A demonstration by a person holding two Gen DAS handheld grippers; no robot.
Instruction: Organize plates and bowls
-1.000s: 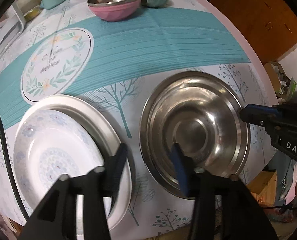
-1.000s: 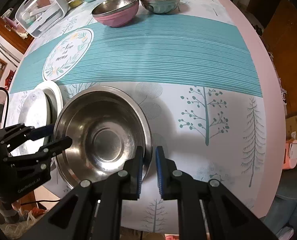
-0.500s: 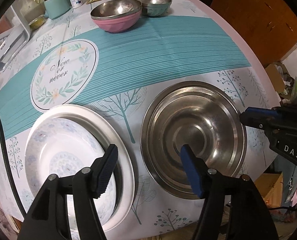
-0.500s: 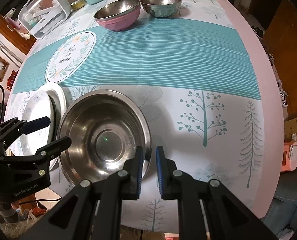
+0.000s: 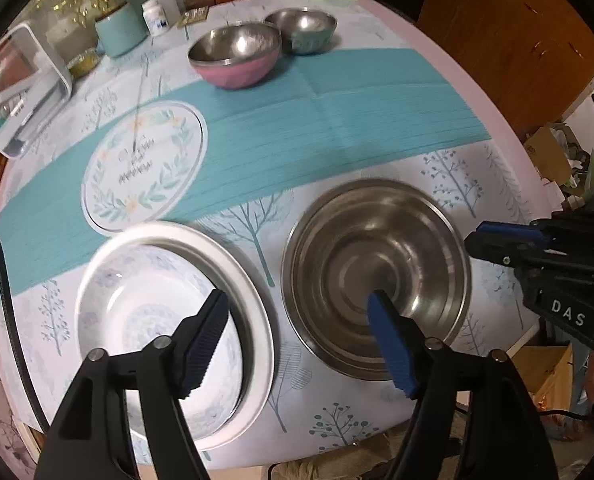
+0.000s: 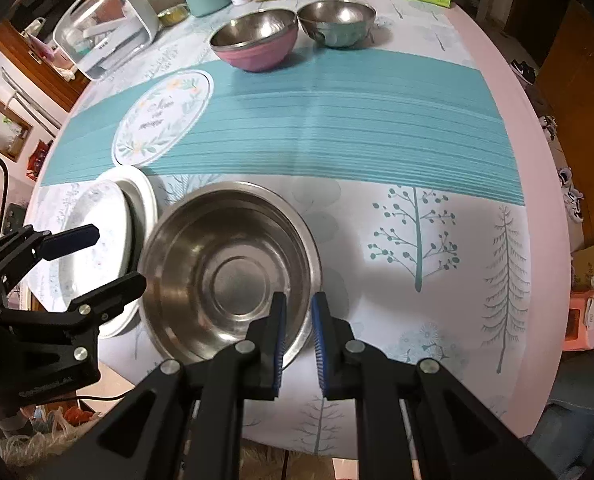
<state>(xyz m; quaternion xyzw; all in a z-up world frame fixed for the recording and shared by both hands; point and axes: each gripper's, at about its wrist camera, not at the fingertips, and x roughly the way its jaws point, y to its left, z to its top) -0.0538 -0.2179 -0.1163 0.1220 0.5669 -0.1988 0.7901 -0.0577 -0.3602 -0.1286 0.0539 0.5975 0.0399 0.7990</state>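
Round printed tablecloth (image 6: pixel 417 128) — right gripper (image 6: pixel 297 328) pinching shiny steel bowl's (image 6: pixel 225 264) rim.

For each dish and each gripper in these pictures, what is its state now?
Large steel bowl: upright, empty, rim between the right gripper's fingers.
Right gripper: shut on the bowl's rim.
Left gripper: open, holding nothing.
Patterned white plate: stacked on a plain white plate.
Pink bowl: a steel bowl nested inside.
Teal bowl: upright, empty.
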